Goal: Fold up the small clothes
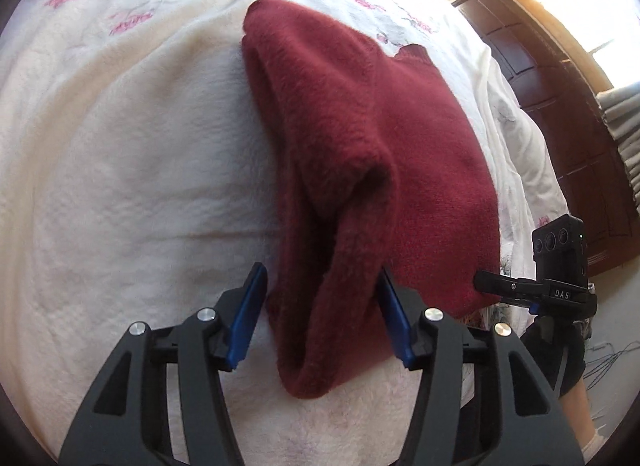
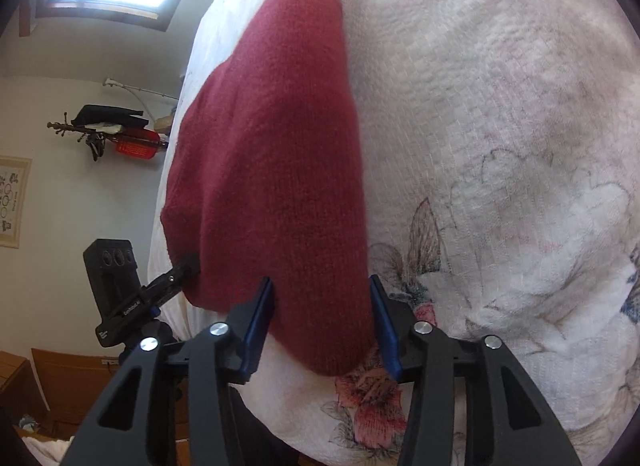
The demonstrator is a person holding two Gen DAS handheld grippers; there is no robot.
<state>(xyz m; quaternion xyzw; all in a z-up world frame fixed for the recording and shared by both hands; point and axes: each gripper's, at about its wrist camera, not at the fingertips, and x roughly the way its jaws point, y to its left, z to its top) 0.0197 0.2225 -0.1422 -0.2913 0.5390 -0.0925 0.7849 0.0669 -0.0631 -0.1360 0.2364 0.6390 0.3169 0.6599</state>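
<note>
My feeds show a white floral bedspread (image 1: 120,169) with the red sweater (image 1: 360,137) lying folded on it. My left gripper (image 1: 324,314) and right gripper (image 2: 322,324) both stand with jaws apart, straddling the sweater's near edges. I cannot tell whether the pads touch the knit, and the far hem runs out of sight.

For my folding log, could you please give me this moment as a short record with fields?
garment: dark red sweater, partly folded, fuzzy knit
surface: white floral blanket
left gripper: open, fingers either side of a raised fold at the near edge
right gripper: open, fingers either side of the near corner
grip: neither shut on the cloth
</note>
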